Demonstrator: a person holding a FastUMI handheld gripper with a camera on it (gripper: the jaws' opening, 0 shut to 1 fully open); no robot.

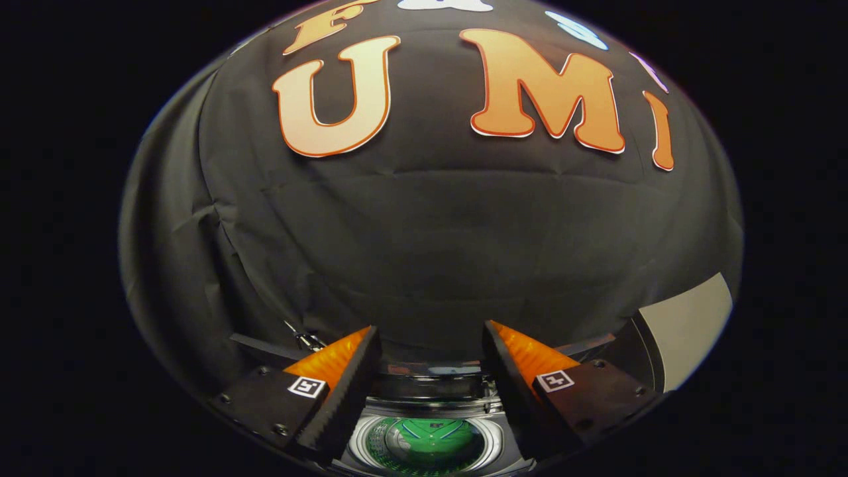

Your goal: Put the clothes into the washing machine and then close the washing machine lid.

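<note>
My gripper is open, its two fingers spread wide with nothing between them. Below and between the fingers I look down into the washing machine's open drum, a round metal tub with a perforated wall. A green garment with light stripes lies at the bottom of the drum. Just beyond the drum's far rim stands the dark raised lid, seen edge-on between the fingers. The fingers hover above the machine and touch neither the garment nor the lid.
The booth's black cloth wall rises close behind the machine. A pale panel shows to the right beyond the right finger. A thin dark bar with a metal clip sits behind the left finger.
</note>
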